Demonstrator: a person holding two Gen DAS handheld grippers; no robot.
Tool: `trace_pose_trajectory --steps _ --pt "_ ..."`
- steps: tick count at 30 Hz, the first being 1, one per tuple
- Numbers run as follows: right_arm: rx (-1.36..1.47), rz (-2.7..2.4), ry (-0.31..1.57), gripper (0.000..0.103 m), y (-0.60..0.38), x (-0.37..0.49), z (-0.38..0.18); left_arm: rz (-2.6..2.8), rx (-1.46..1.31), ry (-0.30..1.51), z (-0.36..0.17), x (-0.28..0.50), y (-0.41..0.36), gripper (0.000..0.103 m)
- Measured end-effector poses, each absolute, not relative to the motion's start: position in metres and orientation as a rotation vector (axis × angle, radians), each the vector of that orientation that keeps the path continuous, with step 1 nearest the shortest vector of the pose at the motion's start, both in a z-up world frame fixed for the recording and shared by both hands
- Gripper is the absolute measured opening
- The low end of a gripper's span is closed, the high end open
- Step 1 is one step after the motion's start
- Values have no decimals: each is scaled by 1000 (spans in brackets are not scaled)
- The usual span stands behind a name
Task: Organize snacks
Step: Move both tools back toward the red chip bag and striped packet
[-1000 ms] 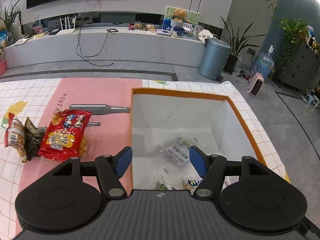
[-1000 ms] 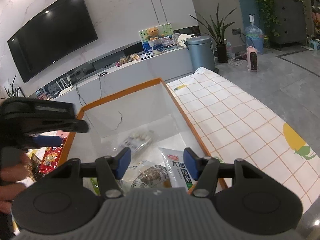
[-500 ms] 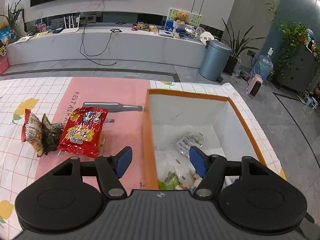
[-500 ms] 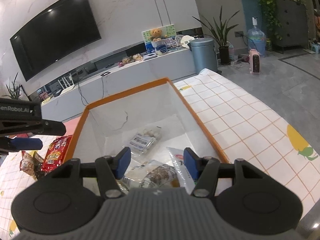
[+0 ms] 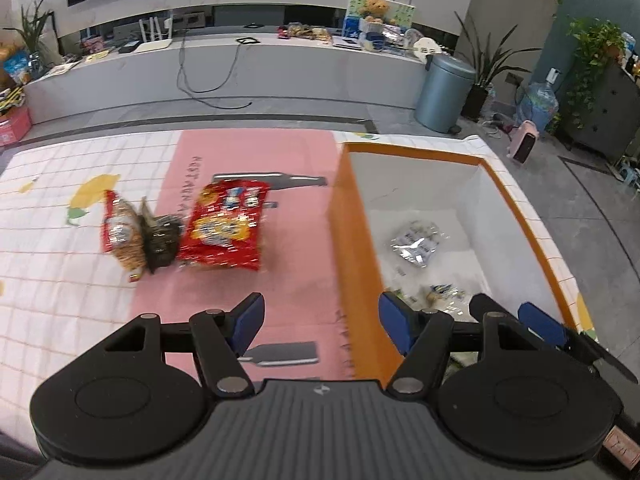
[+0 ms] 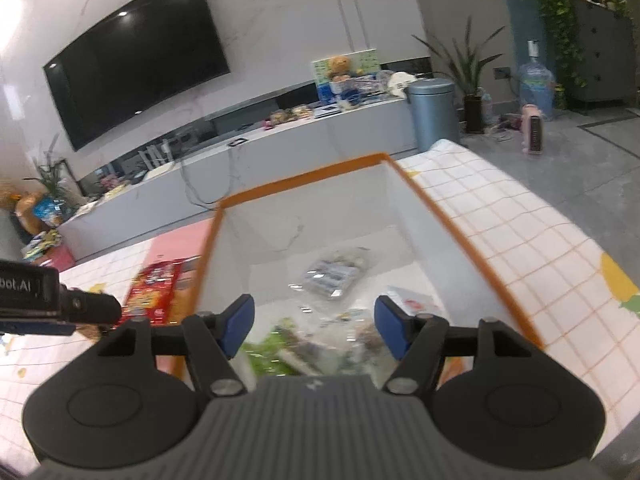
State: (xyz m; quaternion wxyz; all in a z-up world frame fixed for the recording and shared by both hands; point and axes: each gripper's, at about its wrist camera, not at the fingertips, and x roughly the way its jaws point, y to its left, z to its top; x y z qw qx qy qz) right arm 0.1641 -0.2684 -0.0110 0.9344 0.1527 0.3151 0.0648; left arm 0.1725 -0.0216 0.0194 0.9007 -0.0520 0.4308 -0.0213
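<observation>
Over the pink strip of the desk [image 5: 60,292], the left gripper [image 5: 321,322] hangs w/ jaws wide apart, nothing between them; its right blue pad sits above the orange rim of the box [image 5: 350,240]. Three snacks lie on the desk left of the box: big red snack bag [image 5: 224,226] nearest the box wall but apart from it, dark crinkly packet [image 5: 160,238] touching its left edge, and a red-and-clear packet [image 5: 120,230] pressed against that one. Inside the box, on the white floor, a silver packet [image 5: 416,242] toward the far end, plus small wrapped bits [image 5: 442,292] nearer. Right gripper [image 6: 314,326] hovers over the near end of the box [image 6: 448,220], jaws spread too, holding nothing. Below it: the clear/silver packet [image 6: 336,272], a green-tinted packet [image 6: 272,354] and more wrappers, blurred, can't tell what kind. Red snack bag [image 6: 154,294] shows just outside the box's left wall. Part of the left gripper's body [image 6: 48,300] pokes in at far left of the right-wrist view.
</observation>
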Motion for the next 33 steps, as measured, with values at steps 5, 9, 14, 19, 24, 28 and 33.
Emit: trace_pose_trajectory --steps 5,9,14,19,24,28,33 --pt "354 233 622 66 -248 162 -2 -16 -86 892 29 162 1 77" --pt "378 304 612 66 -226 162 3 -19 -102 880 34 154 25 77" --pt "347 343 567 66 -192 159 6 -9 -142 854 31 146 62 77" --pt "290 401 450 66 -158 151 7 52 -152 773 16 131 99 78" --pt "320 423 428 66 -134 157 -7 -6 -263 788 -14 136 132 78" --pt "299 424 456 66 -115 168 -23 -4 -265 814 -36 143 147 78" --pt "203 386 500 66 -93 186 -47 14 -284 806 -49 150 160 78"
